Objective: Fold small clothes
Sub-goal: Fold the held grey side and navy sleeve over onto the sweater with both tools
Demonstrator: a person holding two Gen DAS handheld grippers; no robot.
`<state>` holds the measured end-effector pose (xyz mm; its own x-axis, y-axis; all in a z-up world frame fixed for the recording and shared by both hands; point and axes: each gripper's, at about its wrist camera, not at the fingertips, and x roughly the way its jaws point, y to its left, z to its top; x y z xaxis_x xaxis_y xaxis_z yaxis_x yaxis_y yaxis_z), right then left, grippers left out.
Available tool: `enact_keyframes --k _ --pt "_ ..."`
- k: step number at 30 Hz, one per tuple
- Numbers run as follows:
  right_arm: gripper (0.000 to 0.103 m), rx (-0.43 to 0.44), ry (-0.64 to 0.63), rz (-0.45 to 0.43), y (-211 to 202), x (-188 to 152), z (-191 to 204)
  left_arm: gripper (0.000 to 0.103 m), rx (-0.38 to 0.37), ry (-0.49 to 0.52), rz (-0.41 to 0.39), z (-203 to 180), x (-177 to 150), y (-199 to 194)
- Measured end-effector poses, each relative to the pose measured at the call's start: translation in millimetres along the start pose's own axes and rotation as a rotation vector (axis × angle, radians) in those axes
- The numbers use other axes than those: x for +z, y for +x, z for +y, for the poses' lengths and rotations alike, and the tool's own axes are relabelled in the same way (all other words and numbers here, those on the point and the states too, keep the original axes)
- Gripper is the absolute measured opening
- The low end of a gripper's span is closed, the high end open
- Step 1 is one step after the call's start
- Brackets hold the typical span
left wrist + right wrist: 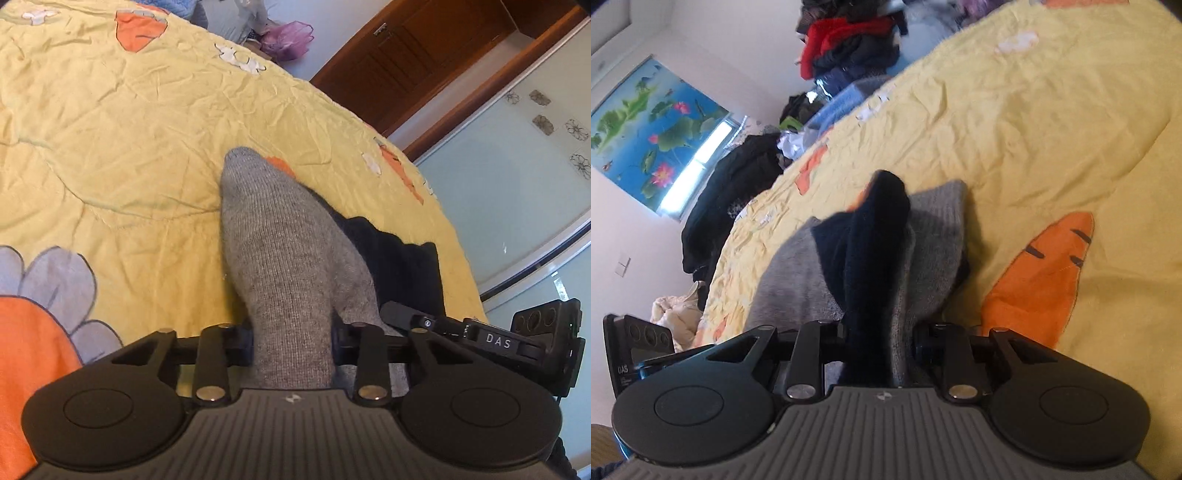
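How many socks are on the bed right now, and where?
2 that I can tell: a grey sock clamped in the left gripper, and a dark navy sock clamped with it in the right gripper. More may be hidden underneath.

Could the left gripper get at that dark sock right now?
Probably not as things stand. The left gripper is shut on the grey sock, so its jaws are occupied. The dark sock is itself pinched, with grey fabric, in the right gripper.

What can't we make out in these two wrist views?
- Left wrist: gray sock fills the left gripper, hiding the jaws' contact; dark sock mostly hidden behind it.
- Right wrist: dark and gray fabric covers the right gripper; clothes pile blurred.
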<state>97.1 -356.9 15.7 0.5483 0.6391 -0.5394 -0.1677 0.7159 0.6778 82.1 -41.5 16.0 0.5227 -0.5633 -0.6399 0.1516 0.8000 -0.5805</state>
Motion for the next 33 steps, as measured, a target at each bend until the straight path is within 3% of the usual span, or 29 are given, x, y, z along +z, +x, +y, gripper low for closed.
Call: enact_keyframes --k 5,10,13,14,15,17,19,23,26,27,28,29,30,33 --pt "0.030 0.085 -0.039 -0.025 3 4 45 0.029 0.024 0.042 -0.051 13 17 -43" --pt "0.030 0.151 -0.035 0.009 50 21 79 0.031 0.137 0.014 -0.064 47 57 -70" --pt "0.032 0.106 -0.001 0.046 92 23 76 0.041 0.276 0.065 -0.075 64 59 -60" --pt "0.037 0.065 0.024 0.060 104 22 72 0.051 0.296 0.059 -0.069 68 56 -61" --pt "0.051 0.026 0.063 0.067 108 19 67 0.056 0.278 0.043 -0.074 72 51 -67" --pt "0.059 0.062 0.103 0.050 97 11 65 0.058 0.197 0.030 -0.108 77 35 -89" --pt "0.069 0.095 0.090 0.033 74 -2 67 0.068 0.153 0.058 -0.138 77 15 -110" --pt "0.073 0.067 0.050 0.089 40 -40 67 0.070 0.114 0.067 -0.078 81 -23 -118" --pt "0.072 0.080 0.019 0.120 32 -66 72 0.064 0.103 0.042 -0.044 83 -41 -110" --pt "0.071 0.085 0.002 0.128 32 -72 76 0.041 0.113 0.058 -0.048 79 -44 -109" --pt "0.061 0.082 -0.022 0.141 33 -76 81 0.032 0.110 0.054 -0.014 76 -44 -105" --pt "0.051 0.073 -0.034 0.165 37 -78 85 0.030 0.113 0.048 -0.007 73 -43 -104" --pt "0.024 0.066 -0.036 0.194 41 -79 86 0.022 0.115 0.053 -0.004 70 -42 -105" --pt "0.024 0.055 -0.105 0.199 33 -77 94 0.019 0.114 0.075 0.004 64 -39 -112"
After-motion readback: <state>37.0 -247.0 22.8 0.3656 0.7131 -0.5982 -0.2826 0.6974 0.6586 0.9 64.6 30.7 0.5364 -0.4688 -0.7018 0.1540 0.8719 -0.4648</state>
